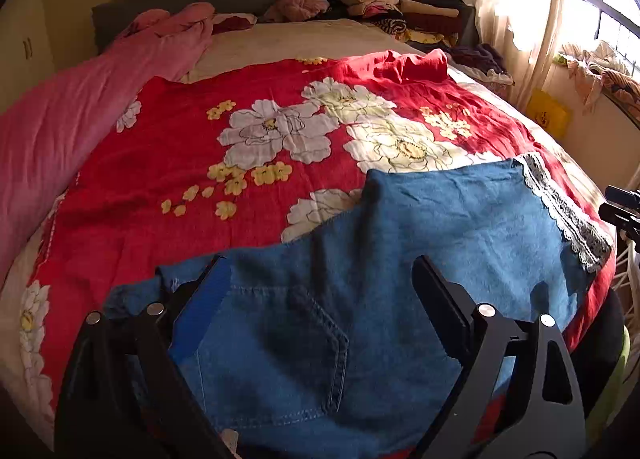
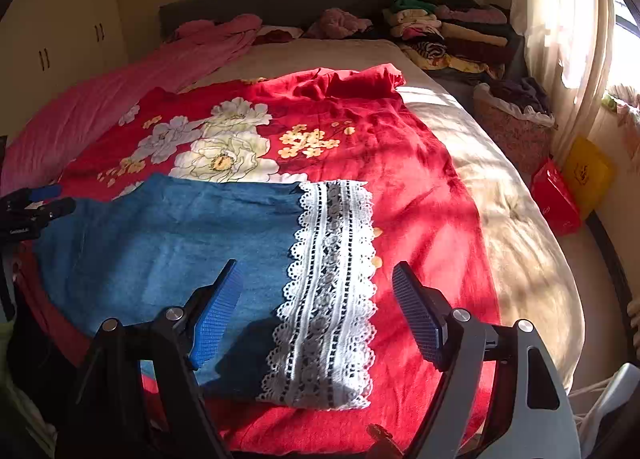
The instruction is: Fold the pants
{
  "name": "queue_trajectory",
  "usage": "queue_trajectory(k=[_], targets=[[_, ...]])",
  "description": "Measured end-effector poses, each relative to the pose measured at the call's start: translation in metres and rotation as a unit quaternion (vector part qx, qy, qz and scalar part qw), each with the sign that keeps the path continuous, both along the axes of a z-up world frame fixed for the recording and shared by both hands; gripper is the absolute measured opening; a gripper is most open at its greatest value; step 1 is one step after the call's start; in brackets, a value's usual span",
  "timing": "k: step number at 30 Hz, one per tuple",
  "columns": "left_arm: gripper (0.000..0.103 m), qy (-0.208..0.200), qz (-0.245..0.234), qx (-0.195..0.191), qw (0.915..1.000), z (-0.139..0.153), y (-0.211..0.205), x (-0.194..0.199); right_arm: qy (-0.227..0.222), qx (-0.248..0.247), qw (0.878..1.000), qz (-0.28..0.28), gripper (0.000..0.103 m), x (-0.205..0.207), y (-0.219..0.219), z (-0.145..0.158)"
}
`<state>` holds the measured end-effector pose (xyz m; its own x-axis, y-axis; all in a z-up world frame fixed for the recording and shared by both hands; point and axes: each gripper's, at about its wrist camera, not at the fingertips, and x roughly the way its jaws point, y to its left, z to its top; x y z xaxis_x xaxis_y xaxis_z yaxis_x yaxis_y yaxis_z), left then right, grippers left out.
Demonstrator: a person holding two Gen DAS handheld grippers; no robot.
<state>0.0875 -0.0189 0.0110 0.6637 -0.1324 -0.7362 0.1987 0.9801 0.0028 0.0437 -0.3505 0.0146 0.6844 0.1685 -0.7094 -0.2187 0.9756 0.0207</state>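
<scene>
Blue denim pants (image 1: 400, 243) lie flat on a red floral bedspread (image 1: 192, 163), with a back pocket near me and a white lace hem (image 1: 568, 211) at the right. My left gripper (image 1: 320, 271) hovers open above the pocket end, nothing between its fingers. In the right wrist view the same pants (image 2: 172, 243) end in the lace hem (image 2: 328, 291). My right gripper (image 2: 316, 275) is open above that hem, with no pad touching the cloth. The left gripper (image 2: 36, 207) shows at that view's left edge.
A pink duvet (image 1: 80, 115) lies along the bed's left side. Stacks of folded clothes (image 1: 400, 3) sit at the headboard corner. A basket of clothes (image 2: 516, 119), a red box (image 2: 556, 195) and a yellow bag (image 2: 588, 175) stand by the curtained window on the right.
</scene>
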Motion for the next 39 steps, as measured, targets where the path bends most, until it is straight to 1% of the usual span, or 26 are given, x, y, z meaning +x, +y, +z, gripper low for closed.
queue_trajectory(k=[3, 6, 8, 9, 10, 11, 12, 13, 16, 20, 24, 30, 33, 39], targets=[[0.088, 0.022, 0.004, 0.016, 0.9996, -0.017, 0.006, -0.014, 0.021, -0.008, 0.999, 0.035, 0.076, -0.01, 0.027, -0.013], [0.089, 0.045, 0.023, 0.043, 0.9978, -0.032, 0.016, -0.018, 0.052, -0.023, 0.997, 0.043, 0.076, -0.012, 0.043, -0.03], [0.089, 0.075, 0.052, 0.062, 0.994, -0.046, 0.03, -0.014, 0.082, -0.066, 0.994, 0.011, 0.076, -0.009, 0.042, -0.046], [0.089, 0.086, 0.062, 0.065, 0.9923, -0.054, 0.038, -0.011, 0.099, -0.085, 0.991, -0.004, 0.076, -0.007, 0.038, -0.054], [0.089, 0.095, 0.062, 0.046, 0.9925, -0.062, 0.046, -0.009, 0.109, -0.077, 0.991, -0.007, 0.074, -0.006, 0.031, -0.06], [0.089, 0.1, 0.061, 0.028, 0.9927, -0.066, 0.052, -0.009, 0.108, -0.063, 0.992, -0.008, 0.074, -0.008, 0.026, -0.062], [0.089, 0.099, 0.06, 0.021, 0.9931, -0.067, 0.055, -0.009, 0.106, -0.058, 0.993, -0.009, 0.074, -0.01, 0.024, -0.063], [0.089, 0.093, 0.058, 0.025, 0.9936, -0.068, 0.053, -0.009, 0.104, -0.062, 0.993, -0.008, 0.074, -0.011, 0.025, -0.063], [0.089, 0.09, 0.059, 0.027, 0.9938, -0.064, 0.049, -0.011, 0.103, -0.064, 0.993, -0.013, 0.075, -0.011, 0.028, -0.063], [0.089, 0.082, 0.057, 0.018, 0.9949, -0.053, 0.047, -0.018, 0.095, -0.036, 0.995, -0.015, 0.076, -0.016, 0.025, -0.054], [0.092, 0.074, 0.055, 0.014, 0.9956, -0.041, 0.045, -0.024, 0.084, -0.007, 0.996, -0.018, 0.076, -0.023, 0.02, -0.042], [0.093, 0.049, 0.042, 0.005, 0.9979, -0.017, 0.037, -0.035, 0.059, 0.006, 0.998, -0.024, 0.076, -0.036, 0.019, -0.023], [0.093, 0.04, 0.035, -0.003, 0.9986, -0.007, 0.031, -0.039, 0.044, 0.011, 0.998, -0.032, 0.095, -0.041, 0.019, -0.014], [0.093, 0.025, 0.021, -0.008, 0.9994, 0.007, 0.017, -0.047, 0.018, 0.02, 0.999, -0.035, 0.095, -0.048, 0.02, 0.004]])
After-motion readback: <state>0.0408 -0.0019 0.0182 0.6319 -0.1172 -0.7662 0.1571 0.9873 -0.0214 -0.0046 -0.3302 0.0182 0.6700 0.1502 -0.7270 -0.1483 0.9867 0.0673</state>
